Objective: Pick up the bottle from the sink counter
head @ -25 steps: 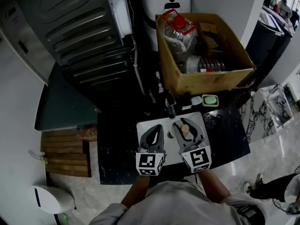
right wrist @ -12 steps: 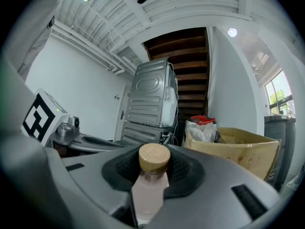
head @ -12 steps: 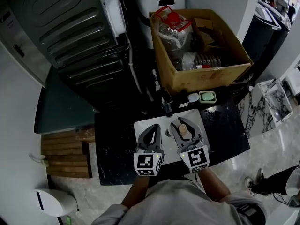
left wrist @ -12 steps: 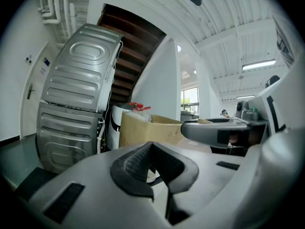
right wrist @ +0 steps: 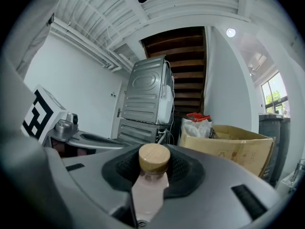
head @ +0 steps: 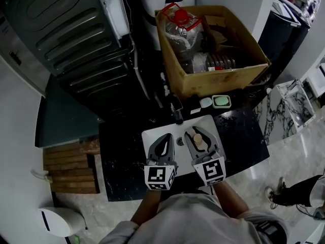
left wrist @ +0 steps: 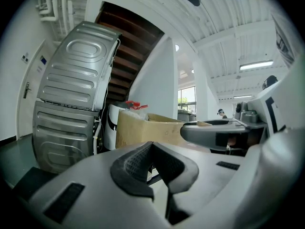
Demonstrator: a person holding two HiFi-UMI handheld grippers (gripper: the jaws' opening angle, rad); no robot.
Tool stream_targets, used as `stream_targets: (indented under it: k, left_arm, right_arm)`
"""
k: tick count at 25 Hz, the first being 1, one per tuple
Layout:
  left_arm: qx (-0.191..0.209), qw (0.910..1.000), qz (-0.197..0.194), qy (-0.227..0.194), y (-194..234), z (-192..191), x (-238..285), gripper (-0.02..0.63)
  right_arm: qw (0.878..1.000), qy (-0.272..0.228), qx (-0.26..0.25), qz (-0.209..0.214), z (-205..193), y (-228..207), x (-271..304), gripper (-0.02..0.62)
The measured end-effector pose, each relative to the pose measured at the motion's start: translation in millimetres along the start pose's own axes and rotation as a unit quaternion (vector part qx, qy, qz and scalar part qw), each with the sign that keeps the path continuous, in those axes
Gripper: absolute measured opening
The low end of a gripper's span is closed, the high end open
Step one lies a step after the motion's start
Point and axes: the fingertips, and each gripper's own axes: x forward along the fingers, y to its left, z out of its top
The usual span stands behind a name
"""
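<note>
A small pale pink bottle with a round wooden cap stands upright between the jaws of my right gripper, which is shut on it. In the right gripper view the bottle fills the gap between the dark pads, its cap on top. The bottle hangs above the white sink set in the black counter. My left gripper hovers beside it on the left, shut with nothing in it; in the left gripper view its pads meet.
Behind the sink stand a dark tap, a green soap dish and a cardboard box holding a red-capped jug. A grey washing machine is at the back left. Wooden slats lie on the floor at the left.
Neither gripper nor the bottle has moved; only the head view has drifted a little, so the background sits slightly higher and further left.
</note>
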Motion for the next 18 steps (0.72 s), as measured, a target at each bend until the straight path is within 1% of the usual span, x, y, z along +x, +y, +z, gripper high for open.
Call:
stream_targets:
  k: [4, 10, 15, 18]
  left_arm:
    - [0.002, 1.0, -0.006, 0.004, -3.3, -1.7, 1.8, 0.014]
    - [0.002, 0.9999, -0.014, 0.003, -7.9, -1.9, 3.4, 0.014]
    - [0.0, 0.9999, -0.013, 0.005, -8.5, -3.7, 2.7, 0.014]
    - [-0.002, 0.9999, -0.009, 0.01, -6.1, -7.0, 2.0, 0.014]
  right_arm:
    - [1.0, 0.006, 0.012, -0.008, -2.9, 0.8, -1.5, 0.121]
    - [1.0, 0.007, -0.018, -0.006, -3.7, -0.2, -3.0, 0.12]
    - [1.0, 0.011, 0.011, -0.013, -5.6, -0.2, -3.6, 0.121]
    - [1.0, 0.011, 0.011, -0.009, -5.6, 1.8, -2.8, 0.121]
